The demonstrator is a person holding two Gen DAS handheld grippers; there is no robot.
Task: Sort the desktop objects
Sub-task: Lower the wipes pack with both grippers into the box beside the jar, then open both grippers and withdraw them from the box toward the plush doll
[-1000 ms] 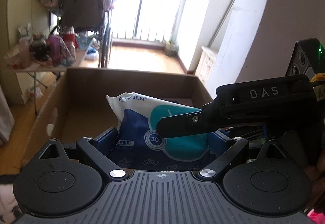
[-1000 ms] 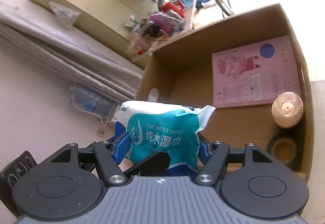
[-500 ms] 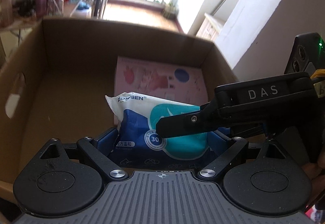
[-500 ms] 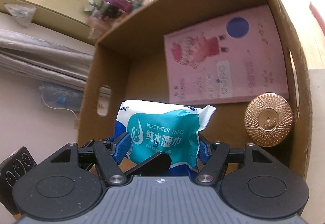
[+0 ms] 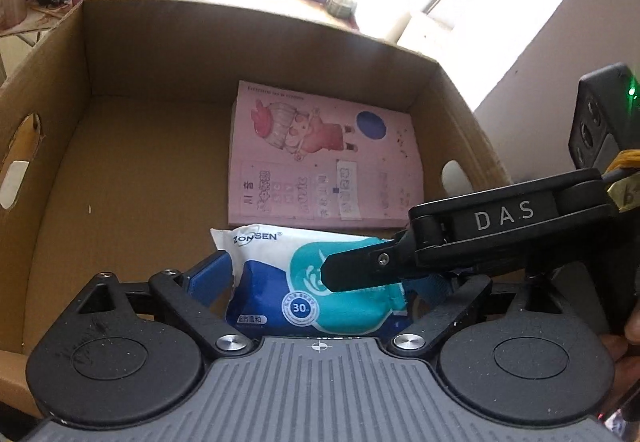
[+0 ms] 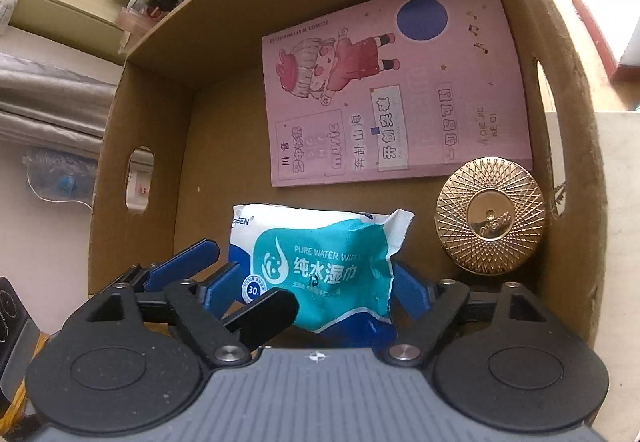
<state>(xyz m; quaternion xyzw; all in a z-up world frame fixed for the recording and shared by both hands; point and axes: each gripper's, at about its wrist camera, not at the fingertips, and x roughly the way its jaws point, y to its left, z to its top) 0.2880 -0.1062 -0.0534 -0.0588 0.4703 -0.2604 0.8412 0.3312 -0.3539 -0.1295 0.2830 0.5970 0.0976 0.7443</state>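
Teal, white and navy plastic film is wrapping the soft pack of wet wipes (image 5: 272, 282), which is sitting low inside the brown cardboard box (image 5: 132, 41), near its front wall and just short of the pink illustrated booklet (image 5: 320, 161) lying flat on the box floor. Whether the pack is already resting on the cardboard cannot be told.

The right gripper (image 6: 314, 282) is opening its jaws, with the pack between its blue pads, which no longer seem to be squeezing it. The left gripper (image 5: 324, 274) is easing apart slightly too, standing wide around the same pack. Whether its pads are pressing on the film cannot be told, since the right gripper's black finger is crossing in front.

Judging by its slack, creased look, the pack is going to behave as light, squashy and rather slick. It is likely bending and sliding under a narrow pinch, so taking it across the thick middle, not by the thin crimped end seams, is looking like the safer hold. Nothing about it is looking fragile.

Printing on the pack is reading "ZONSEN", "PURE WATER WIPE…", "纯水湿巾" and a round badge with "30". The right gripper's arm is showing "DAS". The booklet is carrying Chinese characters plus "QIE JIE KE QI". A round gold patterned lid (image 6: 490, 215) is lying beside the booklet, its embossed mark too small to read.
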